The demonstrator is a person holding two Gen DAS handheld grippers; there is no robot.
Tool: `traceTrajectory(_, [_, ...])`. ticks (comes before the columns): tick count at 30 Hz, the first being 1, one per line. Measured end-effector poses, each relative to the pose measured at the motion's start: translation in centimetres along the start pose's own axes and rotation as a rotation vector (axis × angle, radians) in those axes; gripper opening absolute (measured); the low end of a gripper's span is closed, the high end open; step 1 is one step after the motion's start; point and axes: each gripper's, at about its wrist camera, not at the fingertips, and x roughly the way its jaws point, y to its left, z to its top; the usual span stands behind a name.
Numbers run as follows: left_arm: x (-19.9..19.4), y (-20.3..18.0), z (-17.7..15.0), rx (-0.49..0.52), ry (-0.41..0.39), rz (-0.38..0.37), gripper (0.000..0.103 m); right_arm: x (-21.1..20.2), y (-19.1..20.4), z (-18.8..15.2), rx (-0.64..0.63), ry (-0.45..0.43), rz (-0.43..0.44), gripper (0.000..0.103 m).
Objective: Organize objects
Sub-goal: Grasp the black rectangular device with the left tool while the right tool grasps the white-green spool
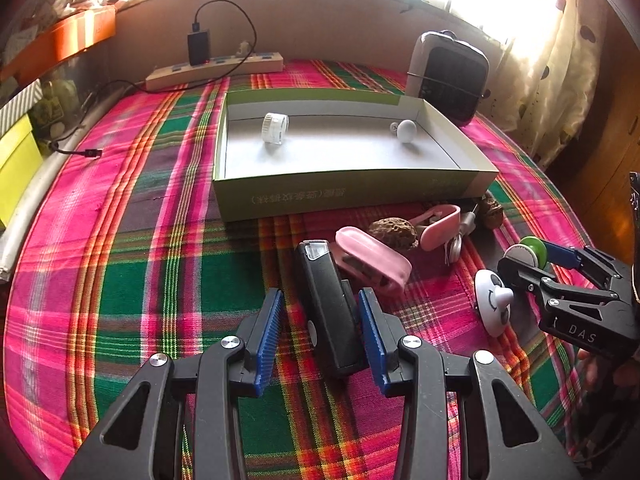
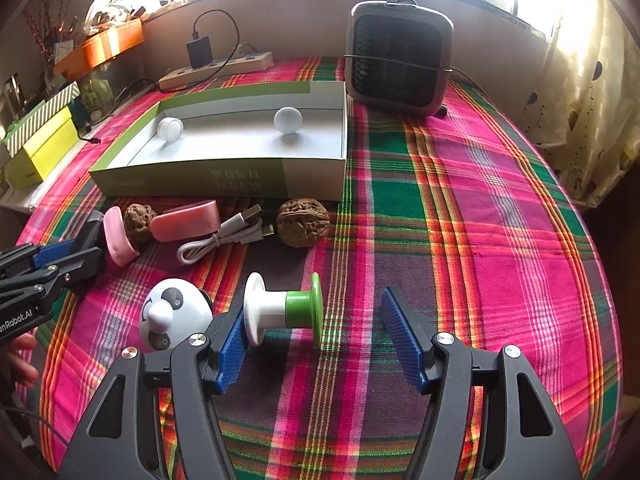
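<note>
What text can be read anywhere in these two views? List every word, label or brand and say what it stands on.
"DAS": white letters on the black body of the right gripper, seen from the left wrist.
"enRobot.AI": white, cut off at the picture's left edge, on the body of the left gripper, seen from the right wrist.
Pale printed characters on the front wall of the green and white box: upside down and too blurred to read in both views.
</note>
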Motion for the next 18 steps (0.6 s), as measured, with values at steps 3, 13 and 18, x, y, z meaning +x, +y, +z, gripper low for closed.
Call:
traceTrajectory(3, [0.07,-0.15,-0.02,0.012,-0.003,0.012,0.037,0.02,-0.02,0.00,0.000,0.000,-0.001,0.064])
traceTrajectory(13, [0.11,-0.28,-0.14,0.009,-0.012,0.025,0.037,0.02,-0.10,-0.04,0.002,0.000,-0.003,0.064])
traceTrajectory(18, [0.14,-0.39,-0.16,0.016,-0.013,0.033,0.036,0.02,-0.10,-0.05,0.002,0.000,-0.002,0.064])
